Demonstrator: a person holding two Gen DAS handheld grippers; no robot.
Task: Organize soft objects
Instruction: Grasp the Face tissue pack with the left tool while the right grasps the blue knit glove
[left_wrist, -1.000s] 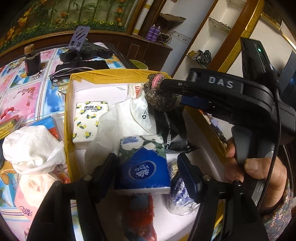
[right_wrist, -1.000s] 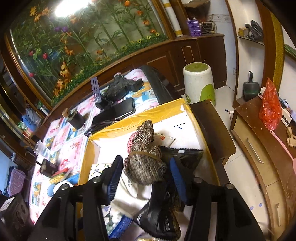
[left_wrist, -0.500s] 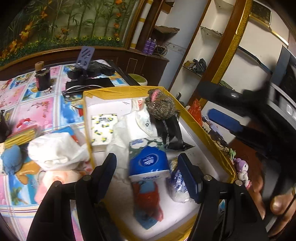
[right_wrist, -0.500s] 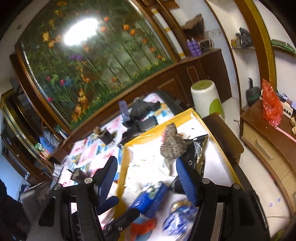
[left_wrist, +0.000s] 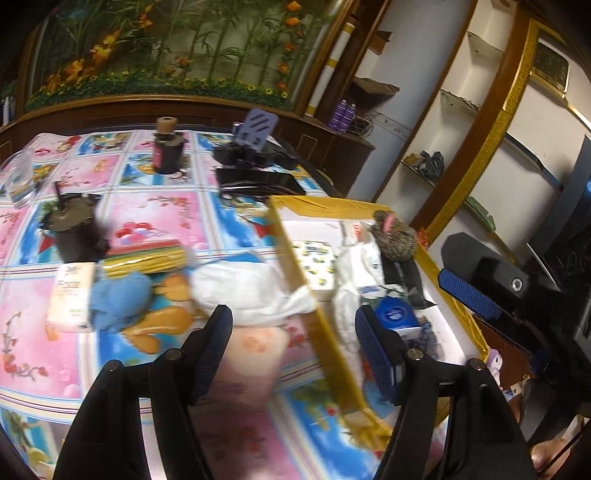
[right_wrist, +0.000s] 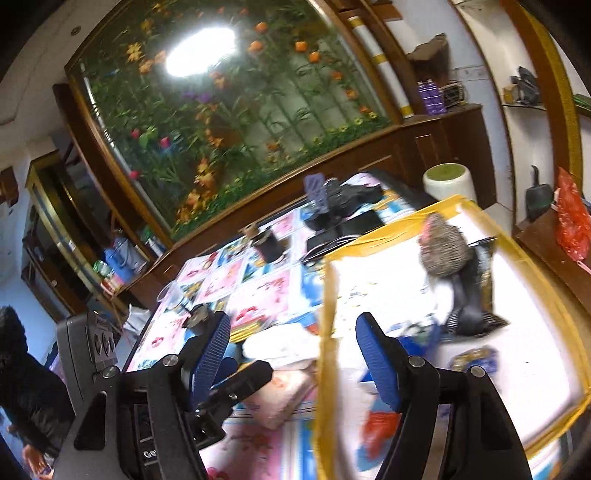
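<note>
A yellow-edged box (left_wrist: 284, 221) (right_wrist: 325, 295) stands on the right of the table. In it lie a speckled knitted hat (left_wrist: 397, 242) (right_wrist: 443, 251), a blue tissue pack (left_wrist: 395, 314), a yellow-flowered tissue pack (left_wrist: 317, 264), a white bag (left_wrist: 354, 266) and a black pouch (right_wrist: 469, 295). Left of the box lie a white cloth (left_wrist: 251, 291) (right_wrist: 280, 345), a blue soft toy (left_wrist: 120, 301) and a pink soft item (left_wrist: 255, 343) (right_wrist: 284, 395). My left gripper (left_wrist: 293, 345) is open and empty above the white cloth and box edge. My right gripper (right_wrist: 293, 354) is open and empty, high above the box's left edge.
The table has a flowered cloth (left_wrist: 155, 206). On it stand a dark cup with a straw (left_wrist: 74, 230), a dark jar (left_wrist: 168, 151), a phone stand (left_wrist: 255, 129), a black tablet (left_wrist: 258, 181), a coloured paper stack (left_wrist: 147, 258) and a white pack (left_wrist: 68, 295). A green-topped bin (right_wrist: 448, 181) stands behind.
Both grippers have let go and pulled back up. The right one left the knitted hat in the box, the left one left the blue tissue pack there and swung left.
</note>
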